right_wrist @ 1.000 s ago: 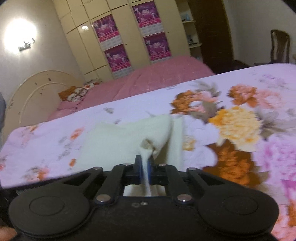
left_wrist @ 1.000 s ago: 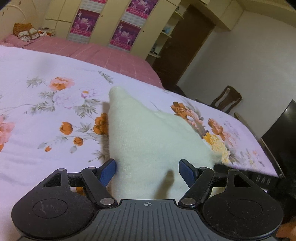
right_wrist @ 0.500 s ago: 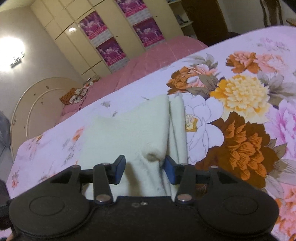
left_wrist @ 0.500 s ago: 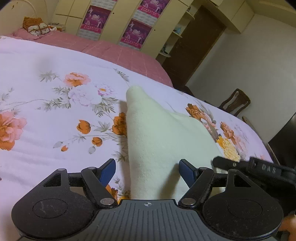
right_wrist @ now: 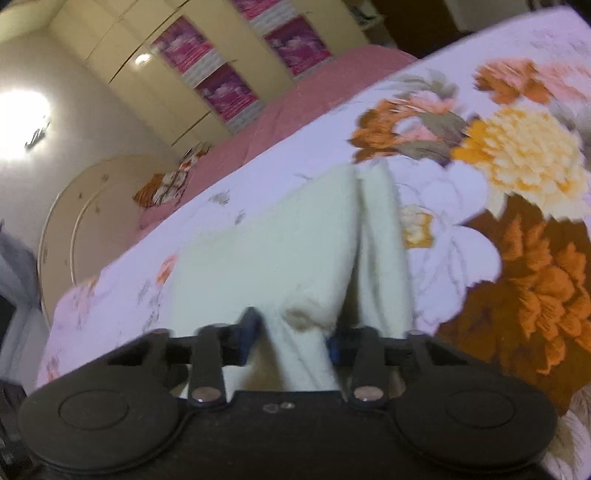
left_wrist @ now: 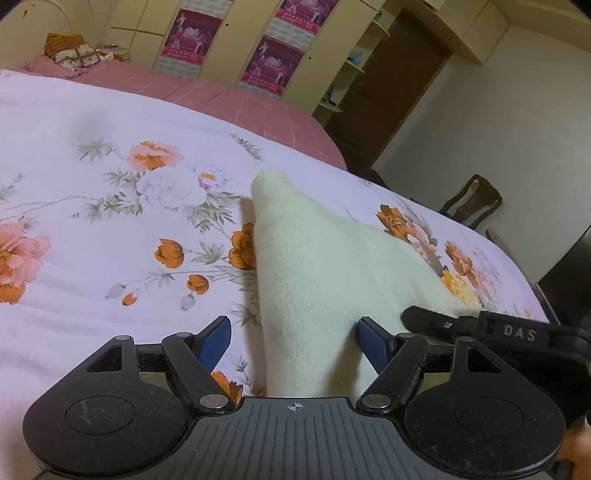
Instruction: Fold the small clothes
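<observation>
Your pale cream garment (left_wrist: 325, 280) lay on the floral bedspread (left_wrist: 92, 229) of the bed, folded into a long wedge whose narrow tip pointed away toward the pink quilt (left_wrist: 229, 99) beyond. Your left tool (left_wrist: 293, 338) was spread wide, its blue pads standing on either side of the cloth's near end without pressing it, so it was released. Your right tool (right_wrist: 291, 336) had just been closing, and a bunched fold of the garment (right_wrist: 295, 258) sat between its blue pads; the right-wrist view was blurred, and the pads seemed to stand just clear of the cloth rather than clamping it, so you were not gripping it yet. In the left-wrist view, the right tool's black finger (left_wrist: 436, 321) lay at the garment's right edge, and the raised letters "DAS" (left_wrist: 519, 332) could be read on its body. Against the far wall stood cream cupboards (left_wrist: 236, 37) with their doors shut, so nothing inside them showed; the magenta posters (left_wrist: 195, 33) on the doors carried print too small to read. A dark wooden chair (left_wrist: 472, 203) stood past the bed's far corner.
</observation>
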Available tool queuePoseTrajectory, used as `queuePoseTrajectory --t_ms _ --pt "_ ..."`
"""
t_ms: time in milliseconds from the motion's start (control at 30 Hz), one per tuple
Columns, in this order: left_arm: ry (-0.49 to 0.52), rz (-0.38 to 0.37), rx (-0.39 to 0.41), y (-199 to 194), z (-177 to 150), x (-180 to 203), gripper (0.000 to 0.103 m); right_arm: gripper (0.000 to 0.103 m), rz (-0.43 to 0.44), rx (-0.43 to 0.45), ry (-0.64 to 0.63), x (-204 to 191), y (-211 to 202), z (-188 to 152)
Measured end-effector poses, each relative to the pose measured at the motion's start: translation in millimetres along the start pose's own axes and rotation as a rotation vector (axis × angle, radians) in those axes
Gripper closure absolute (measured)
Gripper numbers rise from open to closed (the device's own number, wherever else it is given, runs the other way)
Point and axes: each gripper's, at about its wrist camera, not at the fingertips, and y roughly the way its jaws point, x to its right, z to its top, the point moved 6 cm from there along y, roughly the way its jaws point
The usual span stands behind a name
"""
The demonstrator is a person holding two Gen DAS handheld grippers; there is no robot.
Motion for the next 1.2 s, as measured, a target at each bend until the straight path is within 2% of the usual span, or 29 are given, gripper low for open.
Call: queuePoseTrajectory --t_ms 33,67,100,133,333,367,433,467,600,733,800,933,967,1100,1200 --pt "0.003 -0.001 0.002 0.0 0.5 0.9 0.029 0.085 -0.005 0.009 -0.036 -5.3 -2.8 -1.7" --pt "0.009 -0.002 0.004 -0.1 1.2 2.3 0.029 0.086 -0.045 0.052 -0.125 -15.5 -9.3 -2.4" --pt "0.016 -0.003 0.007 -0.4 1.5 4.3 0.029 0.086 -0.045 0.052 -0.125 -15.5 -9.3 -2.4" --pt "0.021 -0.006 0.011 -0.7 2.2 6.6 0.029 0.086 -0.072 0.095 -0.183 -22.3 -15.8 -1.2" --pt "0.035 -0.041 0.003 2.2 0.3 21.3 0.029 0.087 -0.111 0.165 -0.247 -19.8 -38.5 4.5" --pt "0.040 -0.033 -0.010 5.8 -2.2 22.1 0.029 0.087 -0.111 0.165 -0.247 -19.8 -38.5 4.5" --pt "0.037 -0.034 -0.051 14.9 -9.7 21.6 0.029 0.087 -0.128 0.092 -0.211 -2.7 -24.4 3.9" --pt "0.039 -0.033 -0.046 15.2 -11.1 21.7 0.029 0.086 -0.140 0.072 -0.189 8.8 -18.0 1.9" --pt "0.024 -0.029 -0.053 10.9 -9.1 21.1 0.027 0.083 -0.141 0.058 -0.176 12.1 -16.6 4.6" --pt "-0.022 -0.027 -0.016 3.7 4.5 16.5 0.027 0.066 -0.124 0.098 -0.088 18.4 -40.9 16.6" --pt "-0.038 -0.022 -0.003 6.1 12.3 14.5 0.027 0.065 -0.132 0.111 -0.083 19.1 -43.2 17.9" --pt "-0.039 0.002 0.005 23.7 26.4 14.9 0.027 0.067 -0.203 0.132 -0.121 21.7 -38.7 31.0" --pt "-0.042 0.008 0.001 28.5 28.2 14.5 0.027 0.067 -0.250 0.160 -0.166 17.9 -33.1 38.3" --pt "-0.051 0.021 -0.004 47.0 37.4 11.8 0.026 0.068 -0.280 0.176 -0.225 10.7 -18.3 48.8" --pt "-0.067 0.041 -0.004 59.1 42.4 7.2 0.019 0.069 -0.302 0.126 -0.285 10.2 4.8 54.2"
